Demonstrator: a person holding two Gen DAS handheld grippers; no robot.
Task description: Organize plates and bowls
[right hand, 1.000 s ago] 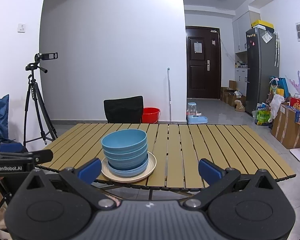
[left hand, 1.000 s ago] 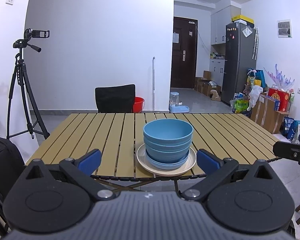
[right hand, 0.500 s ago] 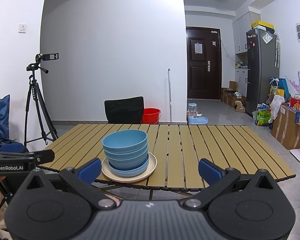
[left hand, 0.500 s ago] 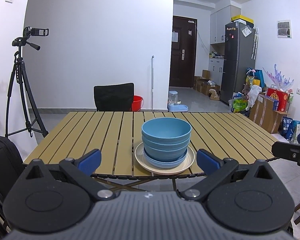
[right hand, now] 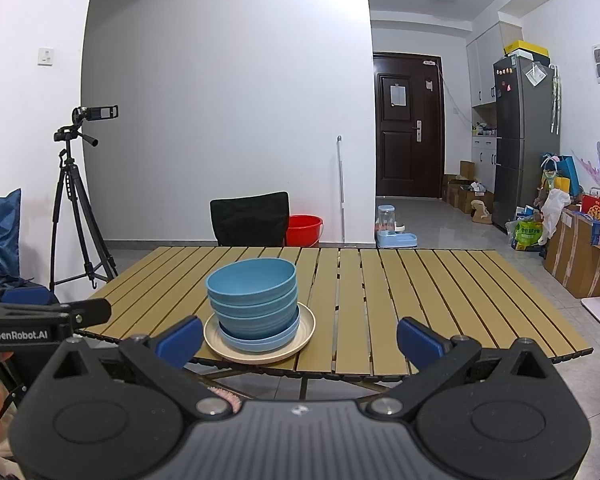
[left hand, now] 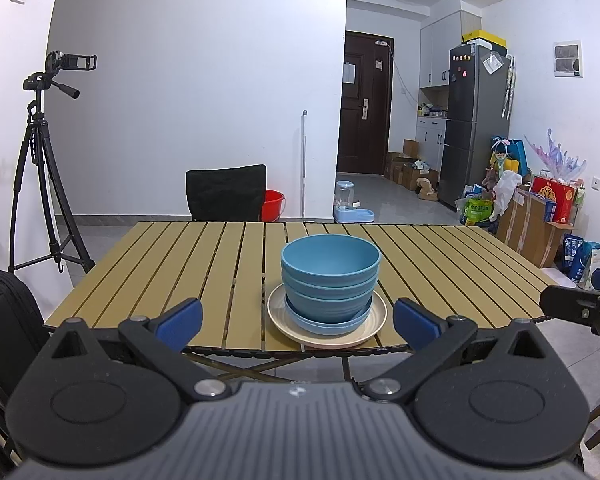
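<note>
Left wrist view: the left gripper [left hand: 298, 320] is held with its jaws spread wide and empty, short of the table's [left hand: 148, 272] near edge. Ahead of it, three nested blue bowls [left hand: 330, 280] are stacked on a blue plate [left hand: 300, 322], itself set on a cream plate [left hand: 278, 312] near that edge. The right gripper [right hand: 300, 336] is likewise spread wide and empty, with the stack left of its centre line

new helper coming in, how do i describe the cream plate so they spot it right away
Find the slatted wooden table and look at its near edge. The cream plate lies there under the stack of blue bowls; it is the widest, palest dish, at the bottom.
</note>
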